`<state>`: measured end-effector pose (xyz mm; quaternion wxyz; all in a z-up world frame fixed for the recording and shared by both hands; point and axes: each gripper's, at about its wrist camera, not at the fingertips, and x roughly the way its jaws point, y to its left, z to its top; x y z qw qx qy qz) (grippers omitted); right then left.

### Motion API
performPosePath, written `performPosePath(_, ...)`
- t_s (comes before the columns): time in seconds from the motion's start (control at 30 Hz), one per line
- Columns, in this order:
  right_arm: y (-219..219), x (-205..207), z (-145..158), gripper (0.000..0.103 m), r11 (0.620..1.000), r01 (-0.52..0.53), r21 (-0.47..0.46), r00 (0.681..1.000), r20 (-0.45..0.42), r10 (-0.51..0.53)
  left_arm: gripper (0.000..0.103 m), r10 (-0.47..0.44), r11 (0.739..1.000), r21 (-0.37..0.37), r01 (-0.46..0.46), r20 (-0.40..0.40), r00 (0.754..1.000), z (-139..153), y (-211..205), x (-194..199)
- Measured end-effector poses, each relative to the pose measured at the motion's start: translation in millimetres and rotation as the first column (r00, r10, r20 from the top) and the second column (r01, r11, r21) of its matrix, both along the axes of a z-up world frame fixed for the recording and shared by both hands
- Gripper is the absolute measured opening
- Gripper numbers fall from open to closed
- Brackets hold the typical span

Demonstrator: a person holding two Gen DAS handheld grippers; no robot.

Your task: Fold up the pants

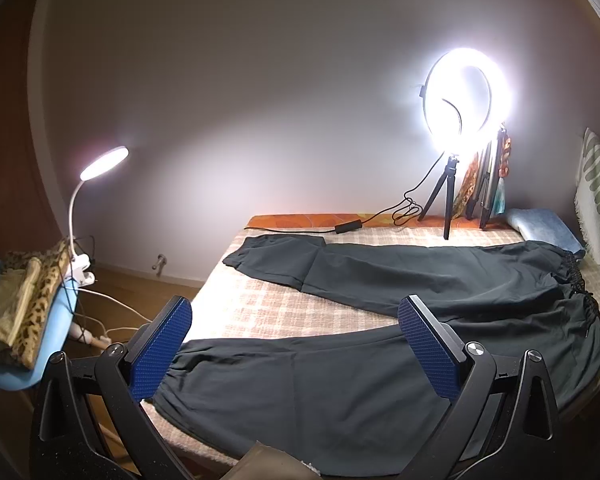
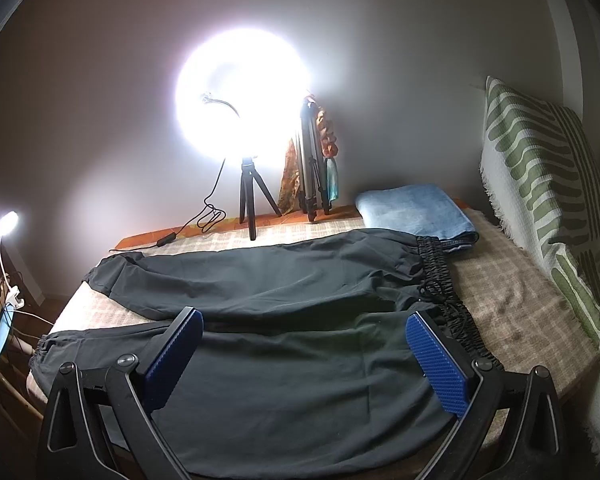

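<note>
Looking along our left gripper [image 1: 294,346], we see its blue-padded fingers [image 1: 162,350] spread wide with nothing between them, poised above the near leg of the dark pants [image 1: 400,280]. Our right gripper [image 2: 304,354] is likewise spread and empty, above the seat of the pants [image 2: 276,280], its right finger [image 2: 438,364] close to the gathered waistband [image 2: 436,268]; whether either gripper touches the cloth we cannot quite tell from these angles.

The pants lie flat and unfolded on the bed [image 1: 284,300], which is covered in a checked blanket. The waistband faces the right edge of the bed and the two legs run toward the left edge, spreading apart, with the far leg's cuff [image 1: 240,258] near the far left corner and the near leg's cuff at the near left corner.

Along the far edge stands a lit ring light [image 1: 466,98] on a small tripod [image 2: 252,196]. A folded blue towel [image 2: 416,210] sits at the far right corner, just beyond the waistband. A green-patterned pillow [image 2: 540,168] leans at the right edge. Off the left edge, a clip lamp [image 1: 104,162] shines beside a blue chair [image 1: 58,320].
</note>
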<state>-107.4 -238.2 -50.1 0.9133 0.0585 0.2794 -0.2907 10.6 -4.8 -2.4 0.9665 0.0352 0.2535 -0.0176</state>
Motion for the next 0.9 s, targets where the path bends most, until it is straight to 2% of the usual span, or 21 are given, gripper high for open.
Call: performPosePath(0.9, -12.0, 21.0, -6.8, 0.103, 1.000, -0.016, 0.012, 0.999, -0.031, 0.016, 0.103, -0.006, 1.000, 0.021, 0.007, -0.022, 1.000, -6.5, -9.7, 18.5)
